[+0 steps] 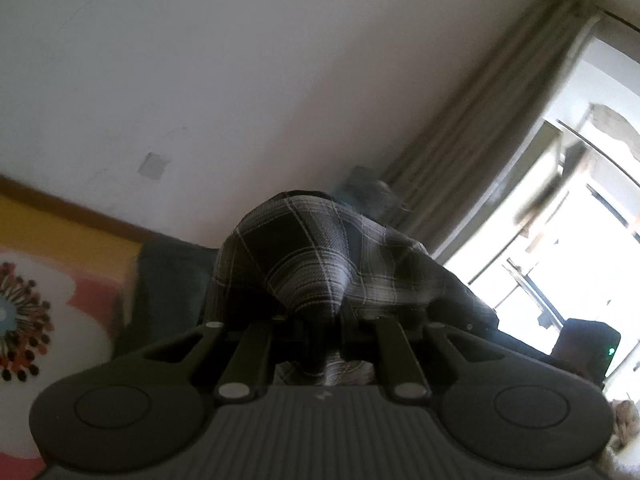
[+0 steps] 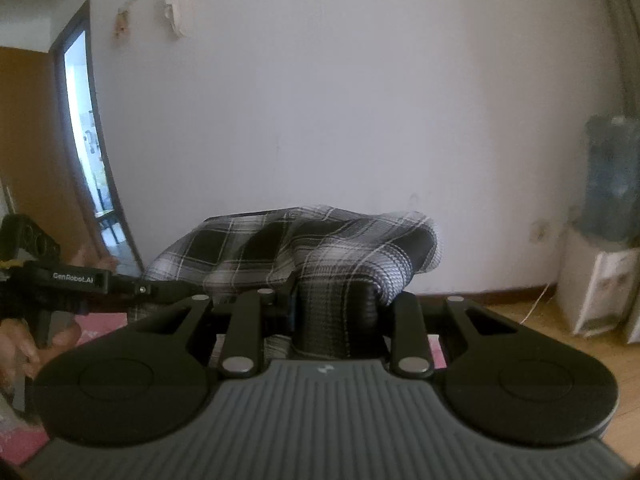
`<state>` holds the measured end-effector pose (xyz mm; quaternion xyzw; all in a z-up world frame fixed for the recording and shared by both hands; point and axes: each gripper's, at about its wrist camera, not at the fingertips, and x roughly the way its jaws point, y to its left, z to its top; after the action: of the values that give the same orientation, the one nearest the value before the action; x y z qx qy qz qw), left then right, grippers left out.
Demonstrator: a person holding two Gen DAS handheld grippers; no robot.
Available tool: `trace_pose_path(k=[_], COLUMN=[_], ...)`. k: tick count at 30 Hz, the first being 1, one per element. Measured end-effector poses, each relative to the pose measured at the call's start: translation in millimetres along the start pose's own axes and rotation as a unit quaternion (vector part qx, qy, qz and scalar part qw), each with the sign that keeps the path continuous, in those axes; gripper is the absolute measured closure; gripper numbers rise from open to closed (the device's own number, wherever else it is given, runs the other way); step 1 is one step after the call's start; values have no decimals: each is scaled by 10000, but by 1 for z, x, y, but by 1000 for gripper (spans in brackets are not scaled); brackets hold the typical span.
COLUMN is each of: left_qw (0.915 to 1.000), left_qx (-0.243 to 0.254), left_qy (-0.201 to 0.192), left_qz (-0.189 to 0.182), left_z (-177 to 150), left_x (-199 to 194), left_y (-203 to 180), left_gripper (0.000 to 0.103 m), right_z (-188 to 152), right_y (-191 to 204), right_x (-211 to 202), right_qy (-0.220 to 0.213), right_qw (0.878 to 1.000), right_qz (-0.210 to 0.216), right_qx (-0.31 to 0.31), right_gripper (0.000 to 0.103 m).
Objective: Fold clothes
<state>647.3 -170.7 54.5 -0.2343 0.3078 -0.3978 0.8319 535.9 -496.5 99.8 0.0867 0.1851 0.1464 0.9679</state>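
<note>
While both your hands are up off the surface like this, there's honestly not much folding to show for it. Your left claw [image 1: 320, 320] is clenched on a bunch of the plaid shirt [image 1: 316, 256], with the fabric humped up over the fingers so you can't see the tips at all, and your right claw [image 2: 332, 312] is likewise clamped on a thick wad of that same checked cloth, which drapes over and in front of it. In the right wrist view you can see your other gripper off at the left edge, with the shirt stretched between the two, so the garment is hanging in the air between your hands rather than lying anywhere. No crease or folded edge is visible that I can make out; it just looks bunched and sagging. The floral bedspread [image 1: 36, 292] shows at the left edge of the left wrist view and a pink bit of it sits under the right gripper, so the bed is below you, but I can't tell how close the cloth is to it. My guess is you're at the spread-it-out stage: laying flat, sleeves in and the halving all look left to do. The wall [image 2: 340, 100] and water dispenser [image 2: 600, 280] are just background.
</note>
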Motion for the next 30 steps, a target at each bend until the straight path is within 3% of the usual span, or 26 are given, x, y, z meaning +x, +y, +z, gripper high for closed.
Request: trace_pose_path(k=[5,8,14,15,18,20,21,24,27,30], left_qw=[9998,9993,9939,9925,9870,9857,9853,9846,9823,9803], left_qx=[39,-124,-843,-997,-1452,-1560,-1595,-1647,-1782,-1885], left_qy=[16,245,693,699,687,616,589,535,534,560], left_qz=[201,266,163,99,-108,-136,-154,-227,-240,-210], left_z=[10,14,16,15,13,11,11,13,14,14], left_x=[15,33,62,60,50,43,41,36,36,38], left_y=[26,51,97,102,113,118,120,127,136,141], left_gripper=[90,90,83,81,63,55,49,46,47,47], right_z=[7,-1,-43,-42,-41,-39,-51,-50,-62,-92], right_y=[-14,-28,-62,-64,-72,-73,-91,-75,-4,87], right_x=[56,87,124,124,112,88,57,5,-40,-50], right_qy=[124,245,786,814,803,640,562,326,384,631], right_qw=[9985,9961,9843,9815,9728,9710,9711,9797,9972,9904], right_qz=[429,570,227,173,22,-144,-260,-515,-427,-230], right_qx=[314,623,1563,1726,2174,2300,2306,1911,482,-1209], right_gripper=[78,77,68,60,44,34,34,34,34,36])
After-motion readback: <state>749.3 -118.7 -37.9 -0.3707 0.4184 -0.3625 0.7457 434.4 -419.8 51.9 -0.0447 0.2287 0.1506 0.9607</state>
